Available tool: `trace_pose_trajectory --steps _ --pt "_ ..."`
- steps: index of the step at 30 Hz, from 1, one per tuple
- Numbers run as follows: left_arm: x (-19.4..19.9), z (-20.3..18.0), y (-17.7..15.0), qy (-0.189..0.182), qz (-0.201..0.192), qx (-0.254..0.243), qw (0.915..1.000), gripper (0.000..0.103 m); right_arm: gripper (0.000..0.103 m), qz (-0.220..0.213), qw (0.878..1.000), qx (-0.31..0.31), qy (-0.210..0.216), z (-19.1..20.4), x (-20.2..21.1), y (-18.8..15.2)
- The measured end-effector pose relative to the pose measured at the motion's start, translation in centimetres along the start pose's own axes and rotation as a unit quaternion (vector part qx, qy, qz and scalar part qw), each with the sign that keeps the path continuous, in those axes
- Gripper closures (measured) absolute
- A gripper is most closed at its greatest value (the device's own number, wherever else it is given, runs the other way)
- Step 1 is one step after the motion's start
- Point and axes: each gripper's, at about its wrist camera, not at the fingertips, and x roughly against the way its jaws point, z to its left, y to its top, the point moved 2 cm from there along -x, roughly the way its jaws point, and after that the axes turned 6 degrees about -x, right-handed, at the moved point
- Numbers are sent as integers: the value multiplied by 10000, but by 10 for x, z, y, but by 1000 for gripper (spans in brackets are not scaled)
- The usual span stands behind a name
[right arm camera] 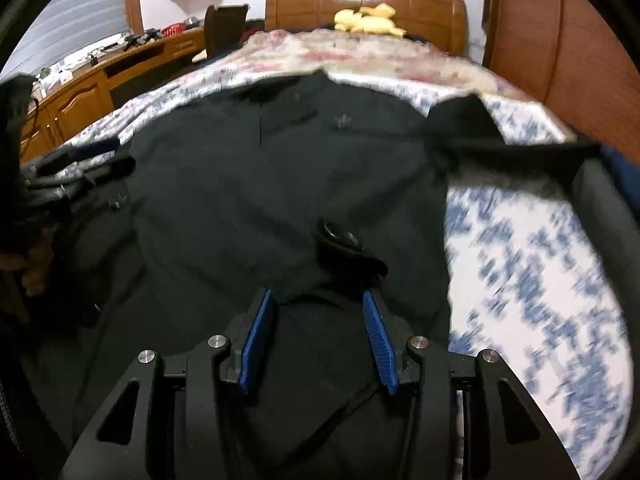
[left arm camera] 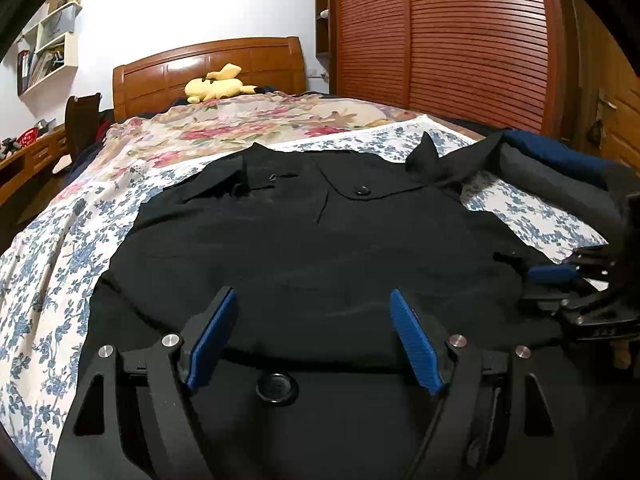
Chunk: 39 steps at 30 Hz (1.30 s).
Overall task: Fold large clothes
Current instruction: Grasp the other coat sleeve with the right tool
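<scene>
A large black coat [left arm camera: 312, 240] lies spread flat on the flowered bed sheet [left arm camera: 48, 264], collar toward the headboard. A black belt [left arm camera: 460, 166] trails from it to the right. My left gripper [left arm camera: 313, 294] hovers open over the near hem, with a round button [left arm camera: 277, 389] below its blue pads. At the coat's right edge my right gripper [left arm camera: 538, 286] shows from the side. In the blurred right wrist view the right gripper [right arm camera: 316, 294] stands partly open over the coat [right arm camera: 240, 184]. Dark cloth lies between its pads without being pinched. A buttoned tab [right arm camera: 340, 240] sits just ahead.
A yellow plush toy [left arm camera: 218, 86] rests by the wooden headboard [left arm camera: 208, 68]. Dark blue and grey clothes [left arm camera: 560, 160] are piled at the bed's right edge. A slatted wooden wardrobe [left arm camera: 440, 40] stands to the right, and a desk [right arm camera: 80, 92] runs along the left.
</scene>
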Motion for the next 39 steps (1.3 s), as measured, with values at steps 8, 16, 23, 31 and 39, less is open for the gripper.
trace_pose_trajectory --steps 8,16,23,31,39 --pt "0 3 -2 -59 -39 72 9999 24 55 -29 9999 -75 93 -3 9 6" --pt "1 6 -3 -85 -77 186 9998 24 51 -475 9988 49 -92 -21 46 38" --pt "2 9 -5 -98 -81 229 9997 24 38 -734 9953 46 -630 -54 50 78" --pt "1 9 -5 -99 -77 216 9997 24 38 -751 9893 -704 -1037 -110 15 104" --pt "2 10 -5 -112 -65 203 9997 24 38 -544 9820 -1209 -1347 -148 -29 132"
